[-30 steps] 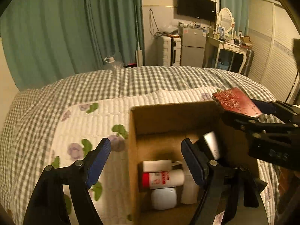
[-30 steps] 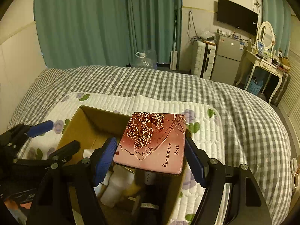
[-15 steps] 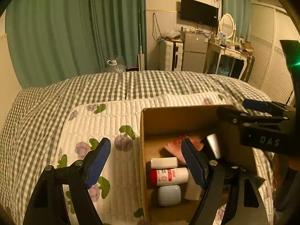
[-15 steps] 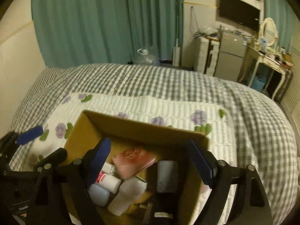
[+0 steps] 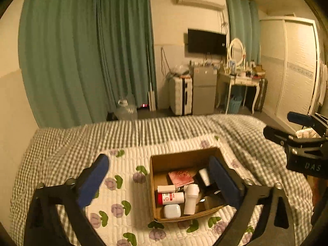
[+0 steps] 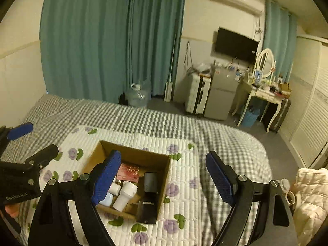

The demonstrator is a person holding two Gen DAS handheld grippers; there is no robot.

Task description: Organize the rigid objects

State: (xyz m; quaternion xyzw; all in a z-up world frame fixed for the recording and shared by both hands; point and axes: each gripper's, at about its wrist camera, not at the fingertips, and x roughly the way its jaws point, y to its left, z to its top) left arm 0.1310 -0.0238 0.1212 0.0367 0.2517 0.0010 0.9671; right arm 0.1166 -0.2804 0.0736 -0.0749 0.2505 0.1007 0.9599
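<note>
An open cardboard box [image 5: 153, 186] [image 6: 165, 176] sits on a floral quilt on the bed. Inside lie a pink rose-printed box [image 5: 180, 177] [image 6: 128, 170], a red and white tube [image 5: 170, 198], a white bottle [image 5: 191, 198] [image 6: 125, 194], a small white case [image 5: 172, 211] and a black object [image 6: 150, 182]. My left gripper [image 5: 160, 182] is open and empty, raised above the box. My right gripper [image 6: 164, 178] is open and empty, also raised above it; it shows at the right edge of the left wrist view [image 5: 297, 129].
The floral quilt [image 5: 123, 201] lies on a grey checked bedspread [image 6: 225, 143]. Green curtains, a water jug [image 6: 137, 96], a suitcase, a small fridge and a dressing table [image 6: 264, 90] stand beyond the bed. A white coat [image 6: 307, 194] lies at the right.
My right gripper let go of the pink rose box, which now lies in the cardboard box. Both grippers have lifted up and back, away from the box.
</note>
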